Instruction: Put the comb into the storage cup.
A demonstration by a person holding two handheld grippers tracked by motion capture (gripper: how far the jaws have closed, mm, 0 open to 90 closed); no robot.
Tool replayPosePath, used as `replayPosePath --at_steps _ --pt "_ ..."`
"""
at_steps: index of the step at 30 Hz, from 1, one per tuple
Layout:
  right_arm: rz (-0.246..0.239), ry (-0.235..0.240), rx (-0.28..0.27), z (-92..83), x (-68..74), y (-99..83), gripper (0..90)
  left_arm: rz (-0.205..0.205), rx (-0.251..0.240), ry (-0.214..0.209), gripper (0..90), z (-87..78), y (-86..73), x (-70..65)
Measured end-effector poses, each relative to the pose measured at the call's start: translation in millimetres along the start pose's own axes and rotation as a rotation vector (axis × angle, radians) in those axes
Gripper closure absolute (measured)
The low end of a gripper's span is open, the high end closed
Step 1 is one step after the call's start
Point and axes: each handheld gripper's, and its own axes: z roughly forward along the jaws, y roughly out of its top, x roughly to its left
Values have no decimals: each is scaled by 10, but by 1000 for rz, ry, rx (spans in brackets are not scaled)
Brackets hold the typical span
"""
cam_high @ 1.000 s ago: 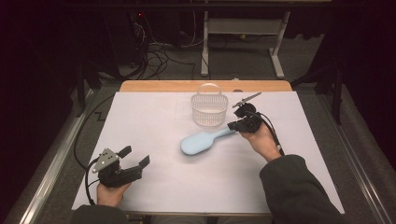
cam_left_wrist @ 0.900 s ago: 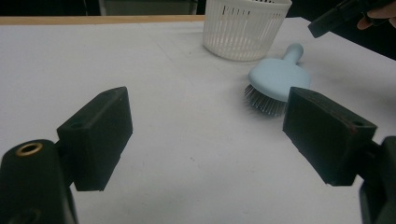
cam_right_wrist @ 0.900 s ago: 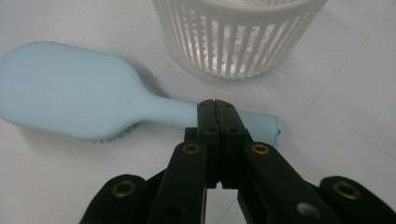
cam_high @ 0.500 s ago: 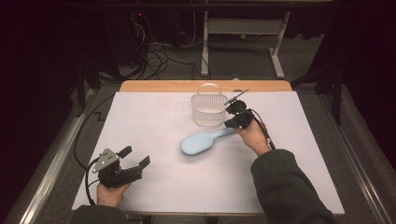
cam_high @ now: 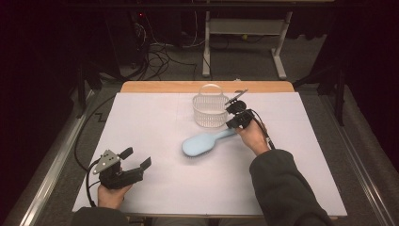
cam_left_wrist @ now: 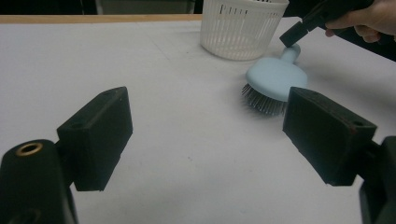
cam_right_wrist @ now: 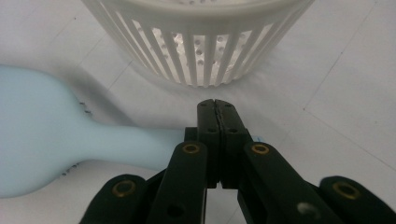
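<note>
Beside the white basket (cam_high: 210,112) lies a blue hairbrush (cam_high: 203,142).

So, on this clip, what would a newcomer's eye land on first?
Probably the pale blue hairbrush lying bristles down mid-table on the white sheet, with the shut right claw at the end of its handle. Just behind stands the white slatted basket, near the table's far edge. At the near left corner, the left claw hangs open over bare sheet, holding nothing.
</note>
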Motion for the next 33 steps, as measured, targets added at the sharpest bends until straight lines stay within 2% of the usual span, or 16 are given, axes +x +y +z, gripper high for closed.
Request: replayPosePath --at_steps 6,20,33 --pt "3 -6 4 16 4 7 900 0 1 0 150 -1 -1 -1" --pt "-33 2 36 22 101 -40 900 2 1 -6 151 -3 0 4" --pt "-60 33 43 -41 149 -134 900 1 4 -7 151 0 2 9"
